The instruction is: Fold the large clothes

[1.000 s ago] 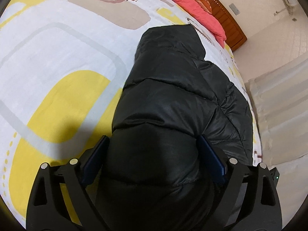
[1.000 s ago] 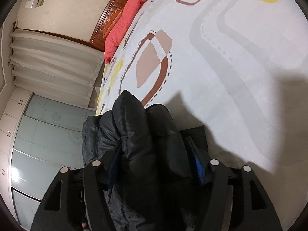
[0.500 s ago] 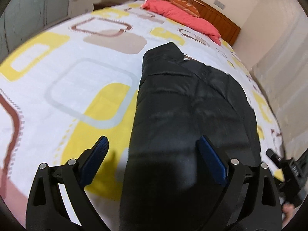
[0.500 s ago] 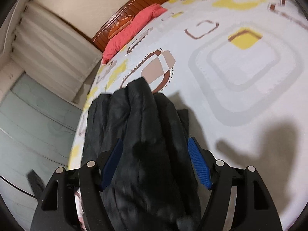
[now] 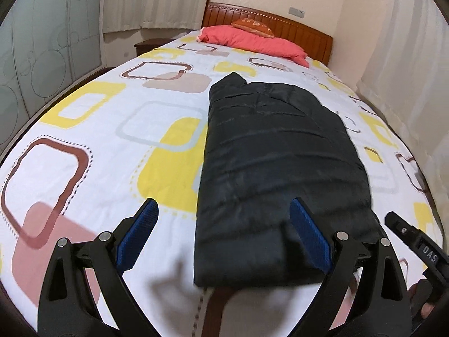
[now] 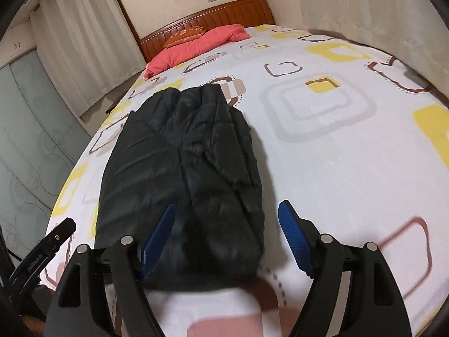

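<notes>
A black puffer jacket (image 5: 275,154) lies folded into a long strip on the patterned bed sheet (image 5: 84,118), hood end toward the headboard. My left gripper (image 5: 224,216) hovers open above the jacket's near left edge, with neither blue pad pressing it. In the right wrist view the same jacket (image 6: 179,163) lies flat on the sheet (image 6: 336,146). My right gripper (image 6: 228,210) is above its near right edge with its jaws opening; the jacket shows between the fingers but the pads do not clamp it. Each gripper shows at the edge of the other's view.
A red pillow (image 5: 252,42) and an orange cushion (image 5: 251,24) lie against the wooden headboard (image 5: 294,25). Curtains (image 6: 81,45) and frosted wardrobe doors (image 5: 33,50) stand on one side, a wall (image 5: 407,56) on the other. Bare sheet surrounds the jacket.
Both grippers let go of the jacket, pulled back toward the foot of the bed and rose. Both views rolled level. The jacket now lies flat on the sheet.
</notes>
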A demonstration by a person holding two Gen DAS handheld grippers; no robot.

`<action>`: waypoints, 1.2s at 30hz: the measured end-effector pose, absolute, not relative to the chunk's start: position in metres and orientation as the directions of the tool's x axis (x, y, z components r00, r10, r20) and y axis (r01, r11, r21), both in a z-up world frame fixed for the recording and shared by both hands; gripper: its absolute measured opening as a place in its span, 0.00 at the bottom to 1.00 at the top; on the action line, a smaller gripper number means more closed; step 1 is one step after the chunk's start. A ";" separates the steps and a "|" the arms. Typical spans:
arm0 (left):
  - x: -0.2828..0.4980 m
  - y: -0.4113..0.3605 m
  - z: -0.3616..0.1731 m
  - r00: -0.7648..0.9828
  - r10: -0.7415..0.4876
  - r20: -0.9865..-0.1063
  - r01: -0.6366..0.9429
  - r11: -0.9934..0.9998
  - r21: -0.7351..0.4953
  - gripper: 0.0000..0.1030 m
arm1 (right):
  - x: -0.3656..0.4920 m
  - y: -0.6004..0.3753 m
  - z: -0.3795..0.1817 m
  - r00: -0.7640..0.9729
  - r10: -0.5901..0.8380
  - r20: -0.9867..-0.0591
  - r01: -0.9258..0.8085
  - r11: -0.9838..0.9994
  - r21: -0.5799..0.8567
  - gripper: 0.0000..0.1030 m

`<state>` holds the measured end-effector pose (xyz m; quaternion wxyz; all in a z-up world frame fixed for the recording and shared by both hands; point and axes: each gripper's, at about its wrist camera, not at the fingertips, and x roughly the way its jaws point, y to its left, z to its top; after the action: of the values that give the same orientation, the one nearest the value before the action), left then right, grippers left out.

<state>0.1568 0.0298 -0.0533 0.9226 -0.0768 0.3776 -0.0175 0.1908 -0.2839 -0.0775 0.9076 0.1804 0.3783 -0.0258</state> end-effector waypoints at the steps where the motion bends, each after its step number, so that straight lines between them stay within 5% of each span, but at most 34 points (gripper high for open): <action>1: 0.148 0.029 -0.051 0.719 -0.089 -0.689 -0.023 0.988 -0.151 0.92 | 0.183 -0.281 -0.075 0.715 0.083 -0.694 0.181 0.937 0.298 0.73; 12: 0.083 0.027 -0.014 0.753 -0.110 -0.649 0.016 0.989 -0.148 0.92 | 0.119 -0.252 -0.031 0.765 0.003 -0.644 0.143 0.974 0.174 0.73; 36: 0.053 0.017 -0.004 0.776 -0.102 -0.623 0.023 0.991 -0.135 0.96 | 0.096 -0.230 -0.018 0.790 -0.006 -0.613 0.116 0.983 0.139 0.73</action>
<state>0.0529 0.0172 -0.0036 0.9403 -0.0599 0.3332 -0.0333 0.0962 -0.2297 -0.0183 0.9422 0.0851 0.3224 -0.0324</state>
